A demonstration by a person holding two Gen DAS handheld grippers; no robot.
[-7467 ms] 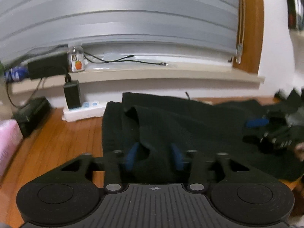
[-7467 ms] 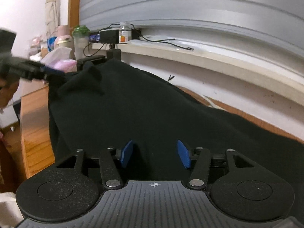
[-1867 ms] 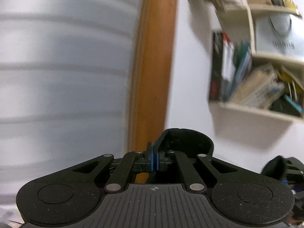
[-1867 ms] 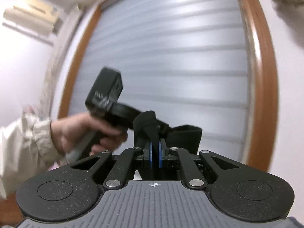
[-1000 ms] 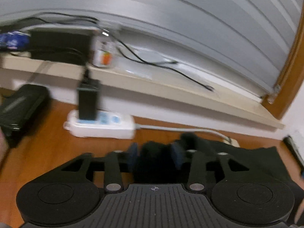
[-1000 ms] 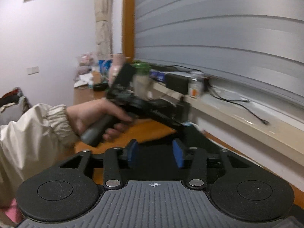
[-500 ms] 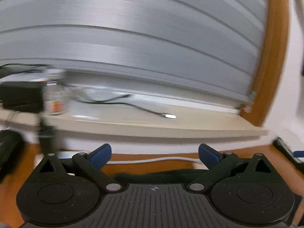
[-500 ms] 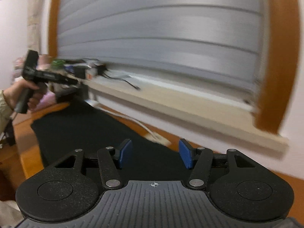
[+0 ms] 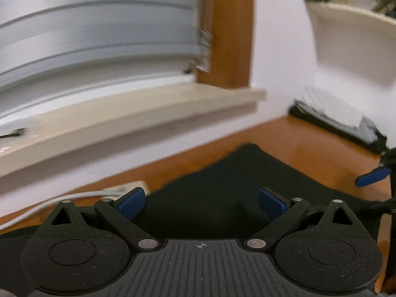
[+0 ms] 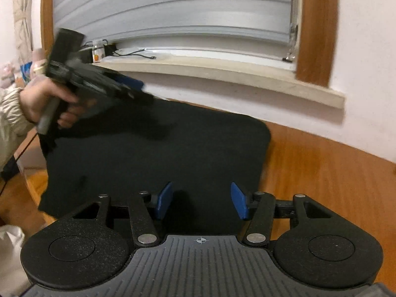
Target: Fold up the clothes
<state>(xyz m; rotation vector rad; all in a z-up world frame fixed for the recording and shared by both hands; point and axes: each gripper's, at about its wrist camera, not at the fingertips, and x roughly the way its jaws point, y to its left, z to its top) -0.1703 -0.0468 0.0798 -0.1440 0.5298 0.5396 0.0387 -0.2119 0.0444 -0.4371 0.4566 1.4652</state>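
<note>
A black garment (image 10: 158,153) lies spread flat on the wooden table (image 10: 321,173), its rounded far corner toward the window wall. My right gripper (image 10: 201,201) hovers open over the garment's near edge with nothing between its blue pads. In the left wrist view the same black garment (image 9: 222,185) lies below my left gripper (image 9: 201,201), which is wide open and empty. The right wrist view shows the left gripper (image 10: 99,81) held by a hand (image 10: 47,101) above the garment's far left part. A blue pad of the right gripper (image 9: 372,177) shows at the left wrist view's right edge.
A beige window sill (image 10: 222,74) with a cable and a small jar (image 10: 96,54) runs behind the table under grey blinds. A white power strip (image 9: 123,189) and its cord lie by the wall. A keyboard (image 9: 336,116) sits at the far right, under a shelf.
Both grippers came down from holding the garment raised, set it on the table and opened. The left gripper has since swung right toward the garment's far corner.
</note>
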